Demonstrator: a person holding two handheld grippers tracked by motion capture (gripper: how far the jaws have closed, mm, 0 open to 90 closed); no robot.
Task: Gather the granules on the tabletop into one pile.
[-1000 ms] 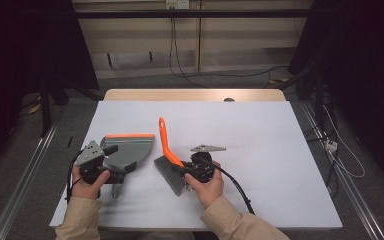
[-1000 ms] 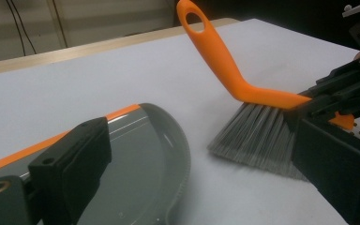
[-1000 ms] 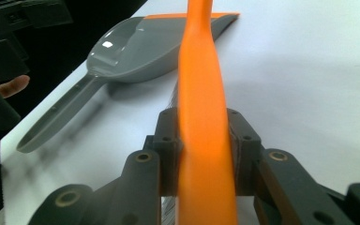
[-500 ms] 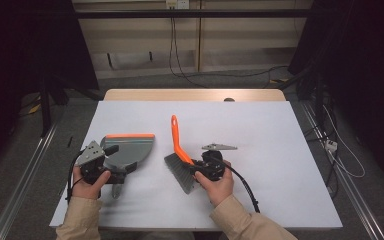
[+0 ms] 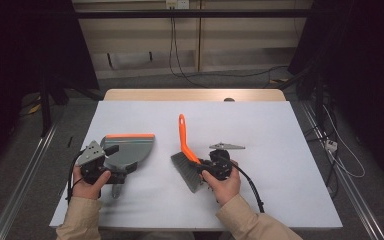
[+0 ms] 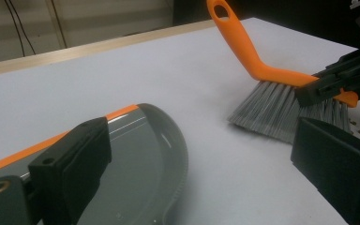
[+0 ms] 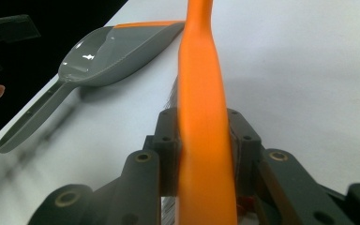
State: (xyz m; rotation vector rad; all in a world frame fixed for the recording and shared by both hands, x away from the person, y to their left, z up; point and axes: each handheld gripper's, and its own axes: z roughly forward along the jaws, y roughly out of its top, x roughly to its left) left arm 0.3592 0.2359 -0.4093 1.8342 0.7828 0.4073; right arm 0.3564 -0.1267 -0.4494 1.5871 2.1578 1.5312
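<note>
The orange-handled hand brush with grey bristles point(image 5: 186, 157) stood near the white table's point(image 5: 280, 165) front edge, pinched in the right gripper point(image 5: 211, 168). The grey plastic dustpan point(image 5: 130, 150) lay toward the left edge beside the left gripper point(image 5: 111, 175), whose jaws stood spread. No debris was visible; sweeping appeared not yet begun.

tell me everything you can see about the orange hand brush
The hand brush has a glossy orange plastic back running into a bent handle with a hanging hole at its tip, and a block of grey bristles underneath. The right gripper is shut on its orange back, just above the bristles. The handle points away from the person toward the far side of the white table; the bristles fan toward the dustpan, apart from it. Whether the bristle tips touch the table is unclear.
</note>
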